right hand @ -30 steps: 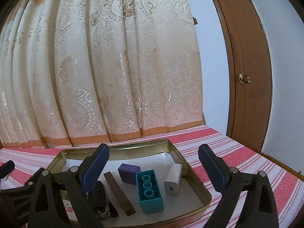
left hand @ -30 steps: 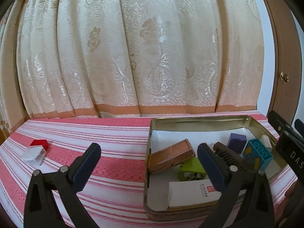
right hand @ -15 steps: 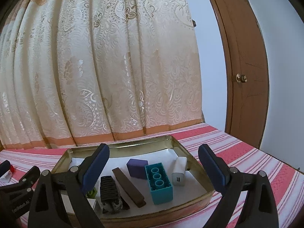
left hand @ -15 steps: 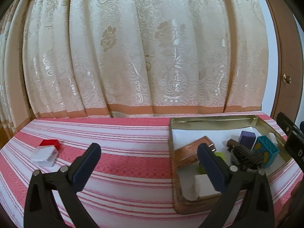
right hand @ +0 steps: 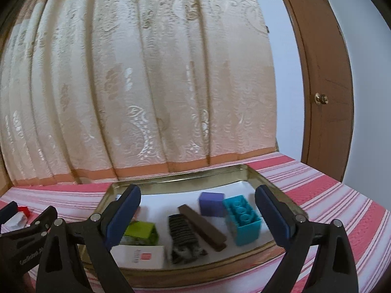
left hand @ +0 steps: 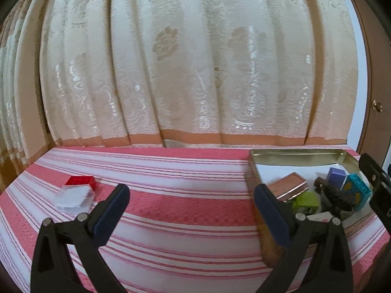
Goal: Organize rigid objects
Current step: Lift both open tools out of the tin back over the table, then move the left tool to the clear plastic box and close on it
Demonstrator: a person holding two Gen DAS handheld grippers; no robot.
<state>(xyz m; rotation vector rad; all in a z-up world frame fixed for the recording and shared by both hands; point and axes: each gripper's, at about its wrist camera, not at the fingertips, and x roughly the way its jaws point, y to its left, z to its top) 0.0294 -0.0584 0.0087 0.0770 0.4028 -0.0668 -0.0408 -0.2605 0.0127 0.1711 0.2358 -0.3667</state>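
1. The right gripper [right hand: 196, 216] hangs with jaws spread wide above a metal tin [right hand: 185, 174].
2. The tin holds a teal brick [right hand: 242, 219], purple block [right hand: 211, 204], brown bar [right hand: 201, 227], green block [right hand: 141, 232] and white box [right hand: 139, 256].
3. A striped cloth [right hand: 330, 195] lies beneath.

1. On the left gripper's arm [right hand: 27, 241], seen low at the left edge of the right wrist view, there is pale lettering. It starts something like "Cool" or "Gea", and the rest is too blurred to make out.
2. The white box [right hand: 138, 256] at the front of the metal tin [right hand: 185, 174] carries a red square mark with a line of small grey characters beside it. Neither can be read.
3. The left wrist view shows no readable text.
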